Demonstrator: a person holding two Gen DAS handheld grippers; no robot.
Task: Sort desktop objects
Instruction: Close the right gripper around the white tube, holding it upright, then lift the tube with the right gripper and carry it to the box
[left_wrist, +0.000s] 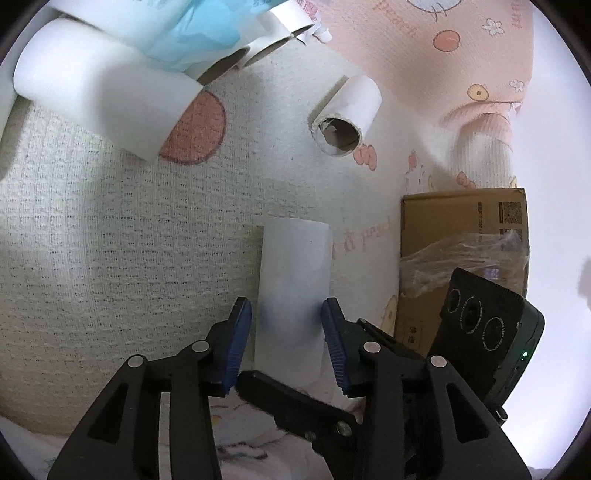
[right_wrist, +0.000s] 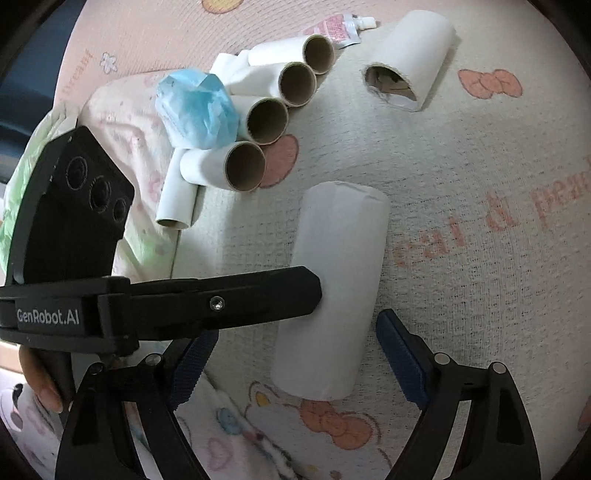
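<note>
I am straddling the white paper roll (left_wrist: 293, 291) with the left gripper (left_wrist: 288, 314), its jaws apart and not yet pressing. The roll is lying on the blanket (left_wrist: 110, 240), between both tools. The right gripper (right_wrist: 295, 354) is spread wide, holding nothing. I am centring the pads before clamping, squeezing lightly to avoid crushing.

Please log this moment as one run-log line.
left gripper: open, fingers straddling white paper-wrapped roll | right gripper: open around same roll | surface: cream textured cloth

White roll (right_wrist: 332, 288) — blue wad (right_wrist: 197, 110) — brown box (left_wrist: 461, 240); pink-print cream cloth (right_wrist: 461, 221).
</note>
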